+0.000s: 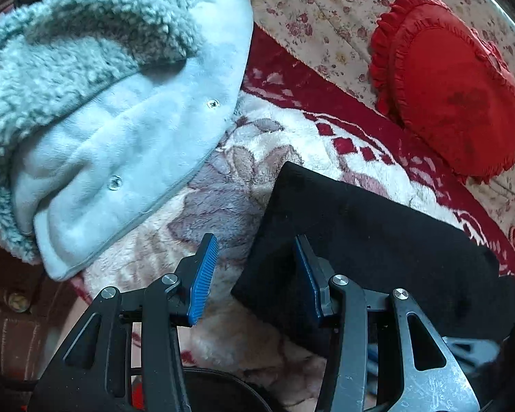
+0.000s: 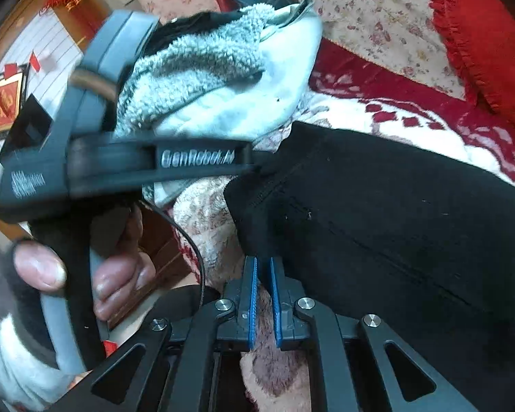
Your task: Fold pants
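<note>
White lettering "GenRobot.AI" runs along the dark side of the left claw [image 2: 257,168] in the right wrist view; smaller print further back on it is too blurred to read.

Bare blanket [image 1: 202,206] lies passable between the fleece coat [image 1: 127,130] and the black pants [image 1: 377,240].
</note>
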{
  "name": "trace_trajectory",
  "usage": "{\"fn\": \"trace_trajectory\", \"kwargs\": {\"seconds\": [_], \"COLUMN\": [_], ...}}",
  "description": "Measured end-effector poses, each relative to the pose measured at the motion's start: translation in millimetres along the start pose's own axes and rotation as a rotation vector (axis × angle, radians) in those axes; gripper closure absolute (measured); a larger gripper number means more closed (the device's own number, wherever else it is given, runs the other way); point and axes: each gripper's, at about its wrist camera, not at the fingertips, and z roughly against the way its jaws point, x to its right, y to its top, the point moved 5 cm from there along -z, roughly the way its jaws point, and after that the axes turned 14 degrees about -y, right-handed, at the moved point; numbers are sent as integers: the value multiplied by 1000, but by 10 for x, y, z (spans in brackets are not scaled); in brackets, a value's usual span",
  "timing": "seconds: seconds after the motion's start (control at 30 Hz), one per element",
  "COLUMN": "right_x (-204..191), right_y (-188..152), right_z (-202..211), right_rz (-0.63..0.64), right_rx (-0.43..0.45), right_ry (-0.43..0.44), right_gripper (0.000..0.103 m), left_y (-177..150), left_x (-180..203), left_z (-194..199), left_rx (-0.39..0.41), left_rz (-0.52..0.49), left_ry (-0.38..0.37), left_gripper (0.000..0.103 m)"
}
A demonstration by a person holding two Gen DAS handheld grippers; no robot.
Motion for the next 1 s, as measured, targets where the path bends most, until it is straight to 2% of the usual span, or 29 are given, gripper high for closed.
{"fn": "trace_trajectory", "kwargs": {"seconds": [0.1, 0.17, 0.2, 0.23, 0.27, 0.3, 0.5, 0.57, 0.7, 0.87, 0.9, 0.93, 0.97, 1.0], "right_x": [232, 511, 714, 870, 1126, 1303, 2319, 2549, 2870, 3162, 3223, 3264, 3291, 3280], "right_y": [-43, -138, -226, -294, -450, -562, -1449, -1677, -1933, -1874, -1867, -1863, -1855, -1853], "right_z": [403, 699, 877, 995, 1183, 1302, 2043, 2241, 2437, 2214, 2194, 2199, 2197, 2235], "right_rz": [-13, -80, -131, -167, -230, -279, -600, -695, -846, -924, -948, -965, -971, -962], "right_rx": [58, 99, 118, 129, 140, 142, 132, 141, 186, 204, 240, 269, 279, 286], "right_ry": [-83, -124, -166, -203, -263, -298, -512, -546, -522, -480, -455, -434, -416, -409], "right_gripper": [95, 92, 89, 80, 73, 71, 70, 68, 64, 62, 63, 74, 93, 96], "left_y": [-2, -4, -11, -23, -45, -70, -228, -297, -378, -449, -459, -467, -474, -478], "left_x": [97, 187, 254, 307, 391, 464, 930, 1076, 1251, 1398, 1403, 1407, 1414, 1410], "left_z": [158, 249, 292, 317, 335, 338, 158, 63, -55, -106, -118, -121, -126, -125], "left_rx": [41, 65, 73, 76, 75, 71, 16, -12, -50, -73, -77, -80, -82, -84], "left_rz": [-38, -55, -63, -67, -77, -86, -131, -139, -152, -171, -176, -181, -185, -188], "left_ry": [12, 7, -4, -18, -41, -54, -120, -133, -140, -133, -128, -123, -117, -111], "left_gripper": [59, 59, 59, 59, 59, 59, 59, 59, 59, 59, 59, 59, 59, 59]}}
